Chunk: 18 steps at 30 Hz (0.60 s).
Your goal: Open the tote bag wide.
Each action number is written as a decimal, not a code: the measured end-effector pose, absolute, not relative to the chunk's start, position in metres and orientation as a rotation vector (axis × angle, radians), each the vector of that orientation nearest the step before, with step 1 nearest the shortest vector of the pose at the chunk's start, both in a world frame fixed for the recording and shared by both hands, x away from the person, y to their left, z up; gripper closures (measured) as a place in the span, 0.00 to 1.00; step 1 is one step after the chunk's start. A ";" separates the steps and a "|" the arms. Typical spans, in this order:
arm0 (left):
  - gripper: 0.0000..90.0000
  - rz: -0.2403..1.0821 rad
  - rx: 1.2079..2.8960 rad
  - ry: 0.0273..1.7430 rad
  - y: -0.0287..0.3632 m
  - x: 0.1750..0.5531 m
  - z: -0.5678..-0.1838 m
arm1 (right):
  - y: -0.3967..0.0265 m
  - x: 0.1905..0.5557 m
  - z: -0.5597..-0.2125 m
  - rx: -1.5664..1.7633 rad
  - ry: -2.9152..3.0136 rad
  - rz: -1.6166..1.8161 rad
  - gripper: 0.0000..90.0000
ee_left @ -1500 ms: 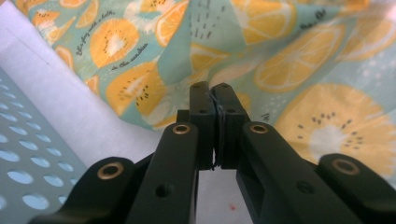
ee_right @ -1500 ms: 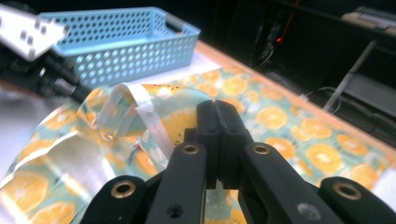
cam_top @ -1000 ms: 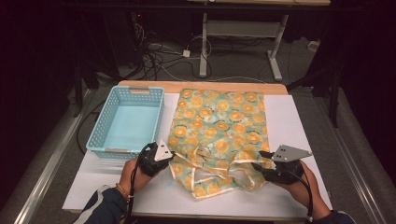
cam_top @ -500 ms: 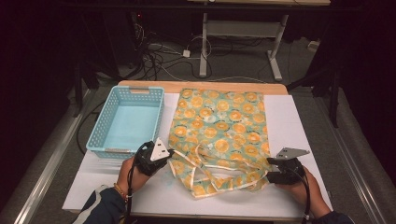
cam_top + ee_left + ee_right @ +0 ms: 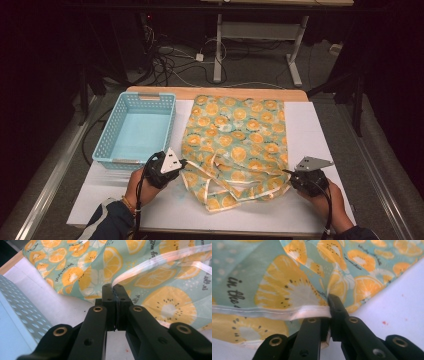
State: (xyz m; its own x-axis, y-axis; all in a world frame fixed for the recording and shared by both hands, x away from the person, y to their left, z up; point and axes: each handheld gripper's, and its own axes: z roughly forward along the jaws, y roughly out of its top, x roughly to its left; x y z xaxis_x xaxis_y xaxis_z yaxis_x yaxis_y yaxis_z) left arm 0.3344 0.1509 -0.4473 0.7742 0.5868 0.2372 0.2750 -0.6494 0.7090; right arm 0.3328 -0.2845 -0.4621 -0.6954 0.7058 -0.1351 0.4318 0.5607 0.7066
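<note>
A teal cloth printed with orange slices (image 5: 235, 140) lies spread on the white table cover, its near edge rumpled with a pale hem band (image 5: 220, 185). My left gripper (image 5: 184, 162) is shut on the cloth's near left edge; in the left gripper view the jaws pinch the fabric (image 5: 130, 272) at the left gripper's tips (image 5: 113, 287). My right gripper (image 5: 289, 174) sits at the near right corner, its jaws just closed on the white hem (image 5: 287, 312), with the right gripper's tips (image 5: 329, 301) clamping the cloth (image 5: 287, 290).
A light blue plastic basket (image 5: 136, 129) stands to the left of the cloth, close to my left hand; its perforated wall (image 5: 20, 307) shows in the left gripper view. The white cover (image 5: 320, 130) reaches to the table's right edge. Cables and desk legs lie beyond the table.
My right gripper has moved down and toward the cloth's near right corner and closed on the hem. The left gripper has stayed shut on the left edge.
</note>
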 end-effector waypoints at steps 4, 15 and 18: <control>0.97 0.596 2.267 0.633 0.150 0.335 -0.446 | -0.282 0.331 -0.458 0.887 2.379 0.969 0.98; 0.97 0.627 2.169 0.586 0.142 0.335 -0.442 | -0.275 0.331 -0.446 0.831 2.322 1.071 0.98; 0.97 0.655 2.137 0.582 0.139 0.338 -0.439 | -0.273 0.336 -0.443 0.809 2.307 1.076 0.98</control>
